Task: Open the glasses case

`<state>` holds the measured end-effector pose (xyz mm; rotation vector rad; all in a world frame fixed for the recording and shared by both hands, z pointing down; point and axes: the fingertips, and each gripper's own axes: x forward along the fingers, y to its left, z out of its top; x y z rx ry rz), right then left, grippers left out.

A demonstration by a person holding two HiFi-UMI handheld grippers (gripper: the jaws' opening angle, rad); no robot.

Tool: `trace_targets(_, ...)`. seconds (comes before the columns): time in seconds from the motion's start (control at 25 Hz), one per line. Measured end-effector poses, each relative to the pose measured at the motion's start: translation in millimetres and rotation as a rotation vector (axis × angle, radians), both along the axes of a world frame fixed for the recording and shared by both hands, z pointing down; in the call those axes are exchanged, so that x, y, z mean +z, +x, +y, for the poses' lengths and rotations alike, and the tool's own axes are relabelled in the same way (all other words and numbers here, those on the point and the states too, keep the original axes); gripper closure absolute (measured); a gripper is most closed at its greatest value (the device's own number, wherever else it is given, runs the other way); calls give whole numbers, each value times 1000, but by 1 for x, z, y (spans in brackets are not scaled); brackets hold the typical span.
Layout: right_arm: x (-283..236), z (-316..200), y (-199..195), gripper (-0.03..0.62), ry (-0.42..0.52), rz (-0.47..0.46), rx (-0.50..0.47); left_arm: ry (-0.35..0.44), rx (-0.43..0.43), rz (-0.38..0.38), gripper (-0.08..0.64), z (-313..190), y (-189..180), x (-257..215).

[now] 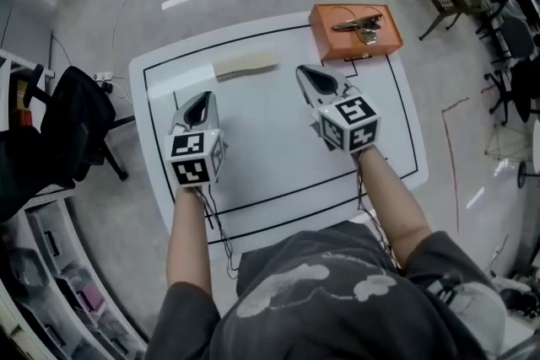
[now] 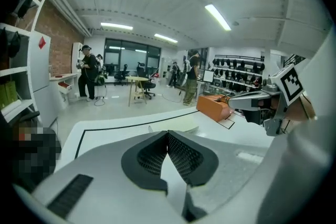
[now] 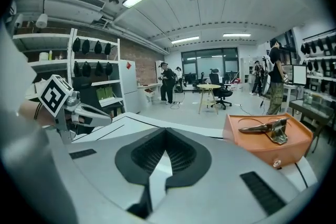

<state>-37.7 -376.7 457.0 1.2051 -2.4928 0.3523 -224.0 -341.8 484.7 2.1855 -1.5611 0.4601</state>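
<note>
A long cream glasses case [image 1: 245,63] lies shut on the white table [image 1: 278,156], near its far edge. My left gripper [image 1: 202,99] hovers just before the case, slightly to its left, jaws shut and empty. In the left gripper view the case [image 2: 178,124] shows just past the closed tips of the left gripper [image 2: 168,136]. My right gripper [image 1: 314,78] is to the right of the case, also shut with nothing in it. The right gripper [image 3: 166,134] hides the case in its own view.
An orange box [image 1: 354,31] with a metal clip and keys [image 1: 359,25] on top stands at the table's far right corner, close to the right gripper. A black office chair [image 1: 76,118] stands left of the table. People stand far off in the room.
</note>
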Motion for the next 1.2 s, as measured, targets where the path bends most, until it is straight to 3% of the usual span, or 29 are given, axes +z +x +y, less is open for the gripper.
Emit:
trace_targets(0.24,6,-22,-17,592,-5,36,-49,-91,-16,-4,558,-20,7,32)
trace_targets(0.56,27,-48,-25,591,-74,55,-101,-167,-34,-104,558,-39,16,64)
trace_targets(0.72,45,-53,-29,584,-116,117,-159,-183,-49,-128,558,-47,20,72)
trace_targets(1.2,83,-45,-56,270,-106,393,-394,-211,-64,-163,558,-57,20,83)
